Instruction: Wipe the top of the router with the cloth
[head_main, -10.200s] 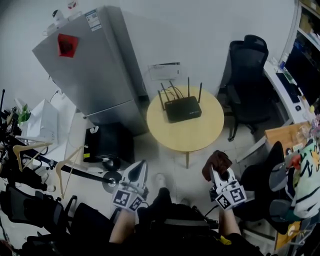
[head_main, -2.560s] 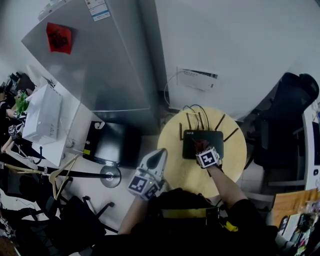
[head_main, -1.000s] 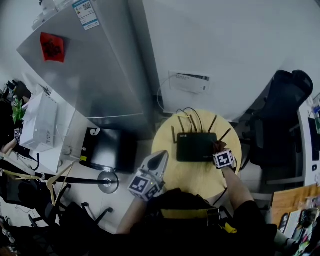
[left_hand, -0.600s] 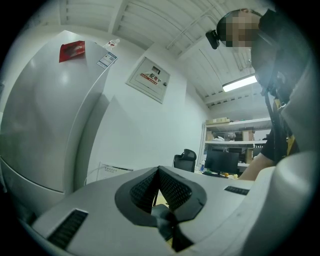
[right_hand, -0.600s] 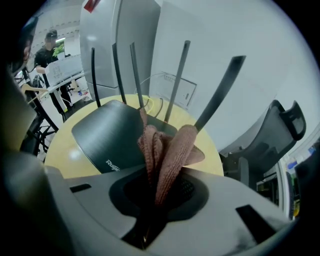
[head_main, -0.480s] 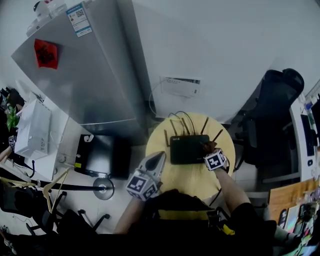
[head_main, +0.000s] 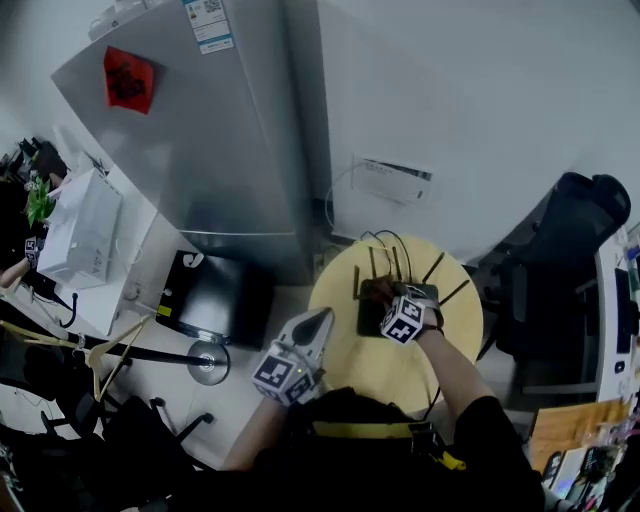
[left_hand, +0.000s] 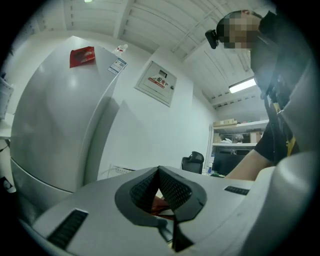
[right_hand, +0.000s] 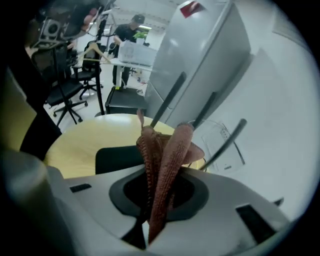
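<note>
The black router (head_main: 369, 318) with upright antennas lies on the round yellow table (head_main: 345, 300). My right gripper (head_main: 392, 296) hovers over the router's left half, shut on a reddish-brown cloth (right_hand: 167, 150) that sticks out of its jaws. In the right gripper view the router (right_hand: 117, 157) lies just past the gripper (right_hand: 155, 192), with the antennas (right_hand: 170, 97) rising behind the cloth. My left gripper (head_main: 318, 322) is held off the table's left edge. Its jaws meet at the tip (left_hand: 160, 172), and it is shut with nothing in it.
A tall grey refrigerator (head_main: 220, 130) stands behind the table to the left. A white wall box (head_main: 393, 180) hangs with cables running down to the router. A black office chair (head_main: 570, 230) is at the right, and a black unit (head_main: 215, 290) sits on the floor at the left.
My right gripper has carried the cloth leftward across the router, from its right end to its left half. The left gripper has stayed beside the table.
</note>
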